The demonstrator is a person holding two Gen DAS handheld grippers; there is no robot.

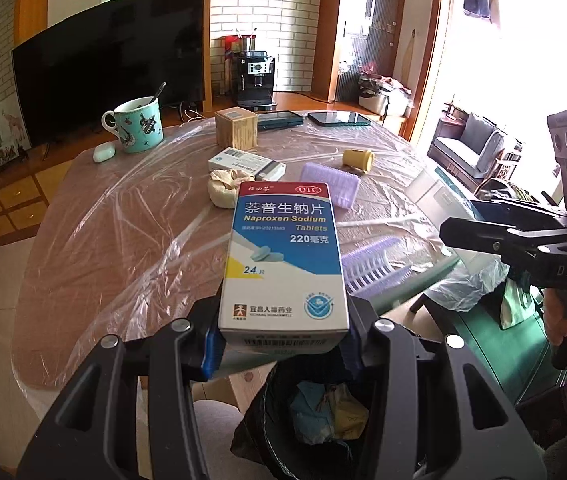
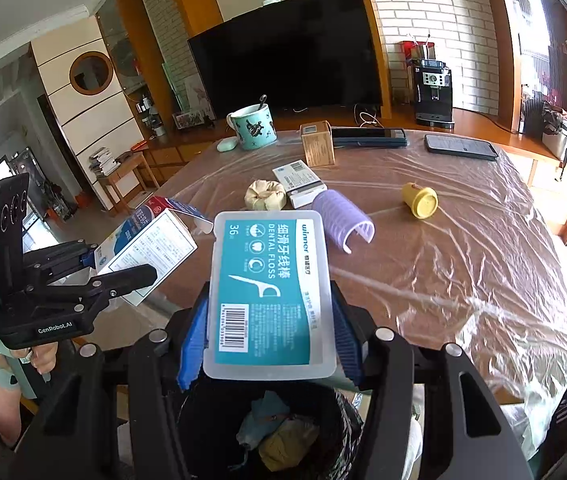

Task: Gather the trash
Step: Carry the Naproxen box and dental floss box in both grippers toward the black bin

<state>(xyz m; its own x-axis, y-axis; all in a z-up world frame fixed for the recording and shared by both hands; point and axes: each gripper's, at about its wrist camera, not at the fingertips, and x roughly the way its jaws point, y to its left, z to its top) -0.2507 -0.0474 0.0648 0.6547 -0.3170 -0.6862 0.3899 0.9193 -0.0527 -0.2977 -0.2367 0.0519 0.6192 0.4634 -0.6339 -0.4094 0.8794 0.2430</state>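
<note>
Two grippers each clamp a piece of trash over our black-lined bin (image 2: 267, 432) at the near table (image 2: 463, 240) edge. We grip the tablet box (image 1: 283, 264) in the left gripper (image 1: 281, 344) and the dental floss case (image 2: 269, 292) in the right gripper (image 2: 269, 344). Farther off lie a purple roller (image 2: 341, 216), a yellow cap (image 2: 419, 200) and a mug (image 2: 252, 126).

Below us the bin (image 2: 267, 432) mouth gapes open, part filled with crumpled scraps. On the desk (image 2: 463, 240), purple rollers (image 2: 341, 216), a yellow cap (image 2: 419, 200) and boxes crowd the middle; its right side lies bare.
</note>
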